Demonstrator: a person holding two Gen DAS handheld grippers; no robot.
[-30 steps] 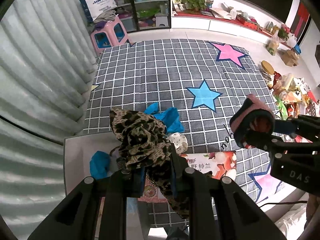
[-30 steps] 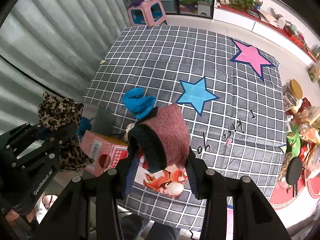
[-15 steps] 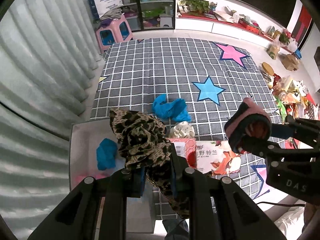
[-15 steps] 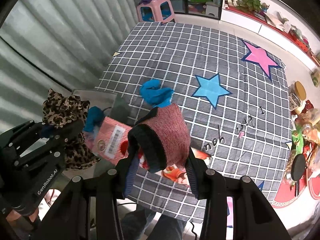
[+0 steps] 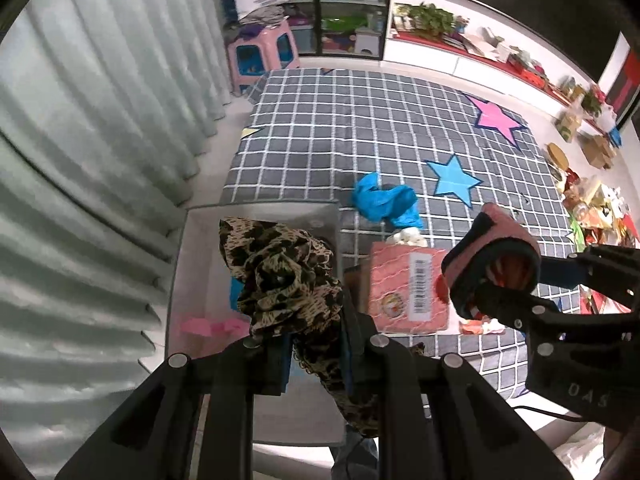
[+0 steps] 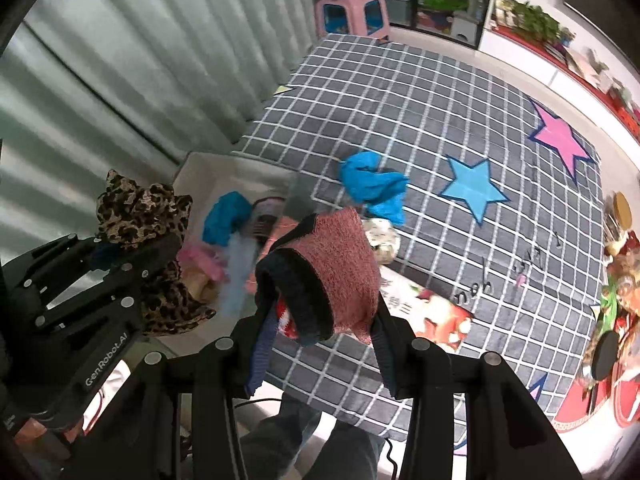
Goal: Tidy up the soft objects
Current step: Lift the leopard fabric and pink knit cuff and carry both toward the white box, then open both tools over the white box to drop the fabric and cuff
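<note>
Pinching a leopard-print cloth [image 5: 286, 276] between nearly closed jaws, the left gripper [image 5: 316, 354] is pointing steeply down over a clear plastic bin [image 5: 188, 248] — the cloth is bunching up above the fingers and trailing down past them. The right gripper [image 6: 320, 344] is clamping a pink knitted sock [image 6: 340, 268] with a dark cuff, jaws partly apart around the rolled fabric; something red and white is showing inside the cuff, cannot tell what. Both grippers are hanging side by side, the left one over the bin, the right one over the bin's edge and a pink printed package [image 5: 404, 286] lying just beside the bin. Inside the bin a blue cloth [image 6: 226, 216], pink fabric [image 5: 208, 325] and a pale blue piece are lying loose. On the grey checked mat [image 5: 360, 128] a blue rag [image 5: 386, 200] is lying near the bin's far corner, with a small white patterned bundle [image 6: 382, 238] just in front of it, touching the package. A blue star [image 5: 452, 178] and a pink star [image 5: 496, 118] are printed on the mat — well apart from the rag. A pink stool [image 5: 262, 56] is standing beyond the mat, by the grey curtain [image 5: 92, 128].
</note>
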